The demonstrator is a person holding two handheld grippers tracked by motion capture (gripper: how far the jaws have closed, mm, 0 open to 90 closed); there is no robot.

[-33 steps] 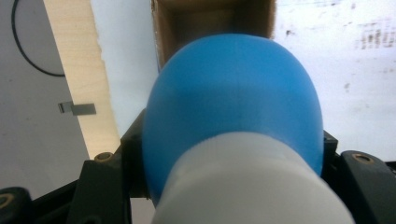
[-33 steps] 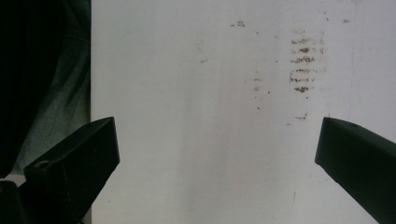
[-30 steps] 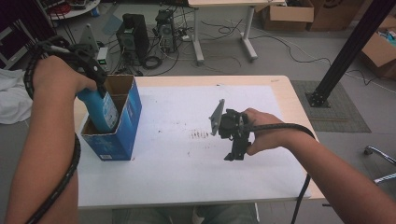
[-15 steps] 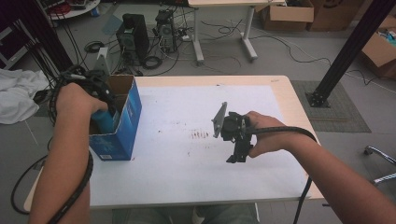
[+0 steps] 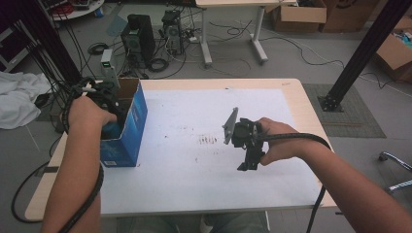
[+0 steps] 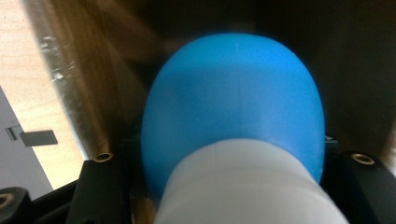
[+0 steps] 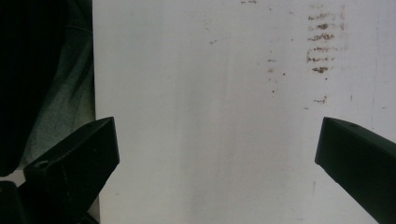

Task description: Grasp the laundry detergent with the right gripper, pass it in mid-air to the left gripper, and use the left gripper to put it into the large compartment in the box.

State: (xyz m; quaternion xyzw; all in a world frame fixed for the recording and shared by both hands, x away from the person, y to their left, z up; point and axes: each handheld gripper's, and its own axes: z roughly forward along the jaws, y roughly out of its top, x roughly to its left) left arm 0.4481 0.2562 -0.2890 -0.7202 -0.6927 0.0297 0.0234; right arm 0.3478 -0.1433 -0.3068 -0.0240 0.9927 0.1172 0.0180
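An open blue cardboard box (image 5: 130, 127) stands at the table's left edge. My left gripper (image 5: 108, 125) reaches down into it, shut on a rounded blue object (image 6: 233, 102) with a white lower part. The box's brown inner walls (image 6: 88, 79) close in around the object. A patch of the blue object (image 5: 112, 131) shows under the hand. Over the white sheet (image 5: 194, 165) at the table's middle right, my right gripper (image 5: 247, 164) hangs pointing down. Its jaws stand wide apart, and the right gripper (image 7: 217, 154) is open with nothing between them.
Brown stains (image 5: 209, 140) mark the sheet left of the right gripper. A black post (image 5: 362, 53) rises beyond the table's right corner. Computer cases (image 5: 138, 41), cables and a desk leg (image 5: 206, 34) stand on the floor behind. White cloth (image 5: 19, 99) lies far left.
The left hand has come down, sinking the blue object from above the box's rim into the box. The right hand has stayed where it was.
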